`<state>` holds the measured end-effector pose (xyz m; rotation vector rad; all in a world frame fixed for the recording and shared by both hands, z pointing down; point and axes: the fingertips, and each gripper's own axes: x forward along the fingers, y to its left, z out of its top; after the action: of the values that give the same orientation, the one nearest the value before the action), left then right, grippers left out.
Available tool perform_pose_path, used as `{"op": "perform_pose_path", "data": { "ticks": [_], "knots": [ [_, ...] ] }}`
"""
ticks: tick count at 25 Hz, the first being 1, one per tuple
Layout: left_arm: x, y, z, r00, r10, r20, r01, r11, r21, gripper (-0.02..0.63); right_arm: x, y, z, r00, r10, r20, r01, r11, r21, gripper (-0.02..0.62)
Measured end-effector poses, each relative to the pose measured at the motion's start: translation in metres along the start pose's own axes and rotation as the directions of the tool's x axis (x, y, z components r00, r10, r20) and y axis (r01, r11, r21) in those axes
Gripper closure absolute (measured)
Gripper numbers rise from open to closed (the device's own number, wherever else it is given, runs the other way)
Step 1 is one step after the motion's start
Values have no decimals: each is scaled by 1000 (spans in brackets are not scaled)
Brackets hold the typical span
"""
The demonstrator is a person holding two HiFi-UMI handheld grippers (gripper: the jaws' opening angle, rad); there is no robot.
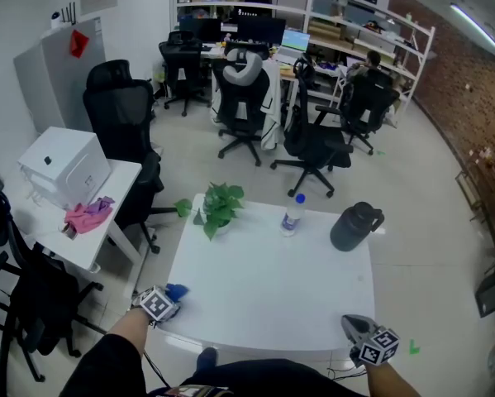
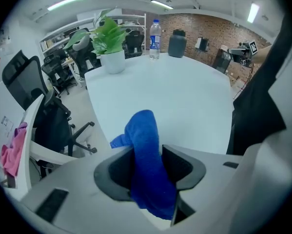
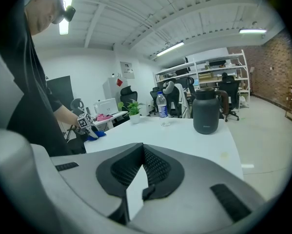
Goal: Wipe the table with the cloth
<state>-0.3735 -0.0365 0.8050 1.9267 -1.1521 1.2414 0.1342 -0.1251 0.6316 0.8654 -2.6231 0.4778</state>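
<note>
- Only the left gripper view shows the left tool (image 2: 147, 152) clamping the blue cloth (image 2: 145, 128) at the surface (image 2: 184, 96)'s near-left corner.
- Right gripper view: right tool (image 3: 143, 149) clenched, empty.

Potted plant (image 1: 220, 205), water bottle (image 1: 292, 215) and jug (image 1: 354, 226) line the far edge of the worktop (image 1: 264, 292), left to right; cloth (image 1: 177, 291) at its near left corner

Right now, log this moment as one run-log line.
left gripper: shut on blue cloth at near-left edge of table | right gripper: shut, empty | far side: plant, bottle, dark jug
</note>
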Motion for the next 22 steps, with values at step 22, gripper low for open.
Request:
{"op": "perform_pose_path", "data": {
  "ticks": [22],
  "knots": [
    [21,-193,367,706,-396,586,554,825,-110,508,-96,-60,-25,987,-151,61,145,985,93,583]
  ]
}}
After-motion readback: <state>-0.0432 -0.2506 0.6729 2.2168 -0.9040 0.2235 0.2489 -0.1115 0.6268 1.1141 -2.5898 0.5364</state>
